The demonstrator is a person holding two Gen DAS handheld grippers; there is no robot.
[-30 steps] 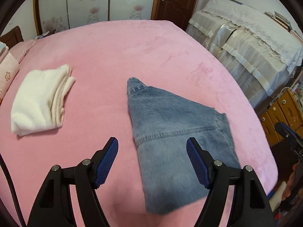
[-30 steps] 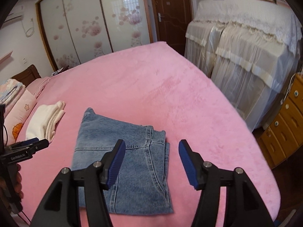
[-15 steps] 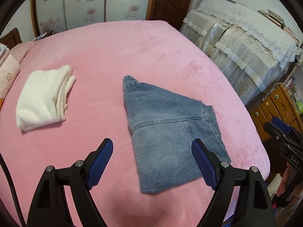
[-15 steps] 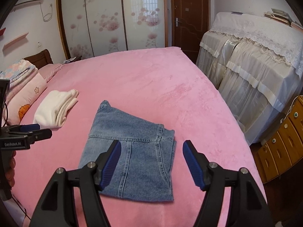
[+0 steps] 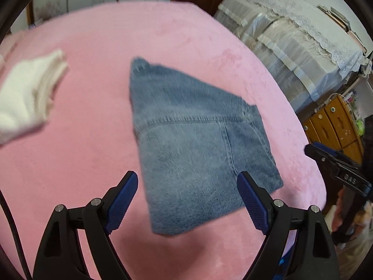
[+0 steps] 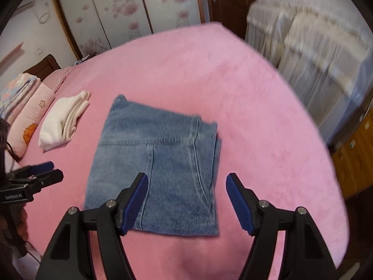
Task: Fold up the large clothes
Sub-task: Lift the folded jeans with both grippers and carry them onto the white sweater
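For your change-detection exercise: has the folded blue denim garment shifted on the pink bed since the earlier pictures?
No. The folded blue denim garment lies as far from the folded cream cloth on the pink bed as before; only the cameras moved.

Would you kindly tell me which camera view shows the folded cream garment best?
The right wrist view: the folded cream garment lies whole and fairly sharp, left of the jeans, its stacked layers visible. In the left wrist view it is blurred and cut by the frame's left edge.

Soft, even daylight fills both fisheye views, with no glare and only faint shadows. Motion blur smears the folded jeans [image 5: 198, 144] and the frame edges, which curve into black corners.
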